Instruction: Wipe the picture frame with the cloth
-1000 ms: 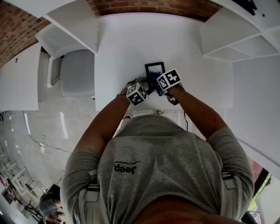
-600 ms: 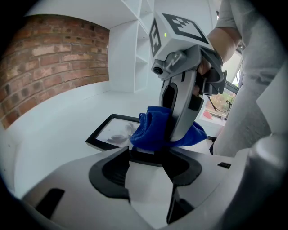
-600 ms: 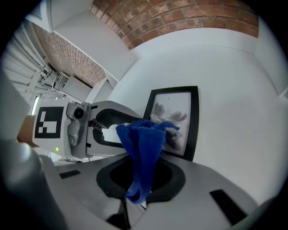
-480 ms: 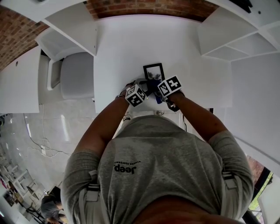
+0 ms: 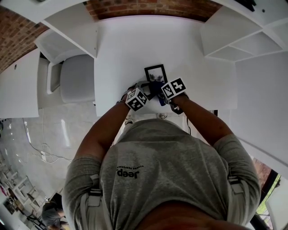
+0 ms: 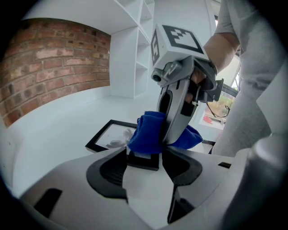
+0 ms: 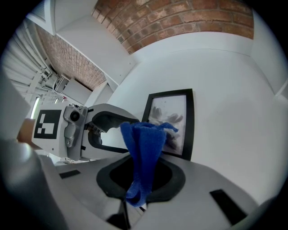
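Observation:
A black picture frame (image 5: 155,72) lies flat on the white table (image 5: 130,45), with a grey print under its glass. My left gripper (image 5: 145,88) is shut on the frame's near edge (image 6: 143,161). My right gripper (image 5: 160,92) is shut on a blue cloth (image 7: 143,148), which bunches up out of the jaws. The cloth (image 6: 148,132) rests on the near end of the frame (image 7: 173,119), just past my left gripper's jaws (image 6: 143,155). In the right gripper view the left gripper (image 7: 96,128) reaches in from the left.
A grey chair (image 5: 76,78) stands at the table's left side. White shelf units (image 5: 225,36) flank the table on the right, and more white shelves (image 5: 67,27) on the left. A brick wall (image 5: 153,6) runs behind. The table's near edge is just under my hands.
The right gripper has drawn the cloth back toward the frame's near end, so more of the glass shows. The left gripper still holds the frame's edge.

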Action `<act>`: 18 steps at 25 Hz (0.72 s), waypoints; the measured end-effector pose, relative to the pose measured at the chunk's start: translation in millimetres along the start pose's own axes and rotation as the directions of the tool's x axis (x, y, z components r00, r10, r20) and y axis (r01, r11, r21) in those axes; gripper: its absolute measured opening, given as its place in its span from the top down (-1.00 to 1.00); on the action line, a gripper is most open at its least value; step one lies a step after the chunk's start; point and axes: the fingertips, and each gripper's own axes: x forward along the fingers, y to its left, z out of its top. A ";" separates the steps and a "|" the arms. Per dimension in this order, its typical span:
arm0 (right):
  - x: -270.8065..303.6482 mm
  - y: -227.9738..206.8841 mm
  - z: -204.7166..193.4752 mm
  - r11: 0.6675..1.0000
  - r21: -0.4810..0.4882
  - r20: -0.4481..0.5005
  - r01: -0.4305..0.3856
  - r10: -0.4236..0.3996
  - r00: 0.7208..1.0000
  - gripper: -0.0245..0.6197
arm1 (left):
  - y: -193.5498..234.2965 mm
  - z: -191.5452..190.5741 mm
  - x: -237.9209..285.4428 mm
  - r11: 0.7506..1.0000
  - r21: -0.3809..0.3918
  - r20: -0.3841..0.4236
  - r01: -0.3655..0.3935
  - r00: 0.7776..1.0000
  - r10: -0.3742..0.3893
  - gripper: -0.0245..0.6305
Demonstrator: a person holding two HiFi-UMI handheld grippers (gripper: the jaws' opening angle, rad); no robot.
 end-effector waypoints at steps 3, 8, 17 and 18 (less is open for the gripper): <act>-9.6 5.8 9.5 1.000 0.006 0.034 -0.012 0.012 0.999 0.75 | -2.4 4.2 -17.4 0.999 -0.044 0.058 0.008 0.998 -0.005 0.18; -15.2 3.9 54.0 1.000 0.008 0.109 0.014 -0.015 0.994 0.75 | -3.0 -17.6 -59.1 0.987 -0.156 0.103 -0.033 0.993 0.049 0.18; 0.5 -11.6 134.5 0.995 0.030 0.144 0.100 -0.103 0.984 0.75 | 9.6 -54.2 -109.7 0.941 -0.314 0.132 -0.127 0.975 0.176 0.18; 2.9 -13.8 137.0 0.994 0.036 0.140 0.107 -0.111 0.984 0.75 | 10.1 -55.5 -111.6 0.939 -0.317 0.135 -0.131 0.974 0.181 0.18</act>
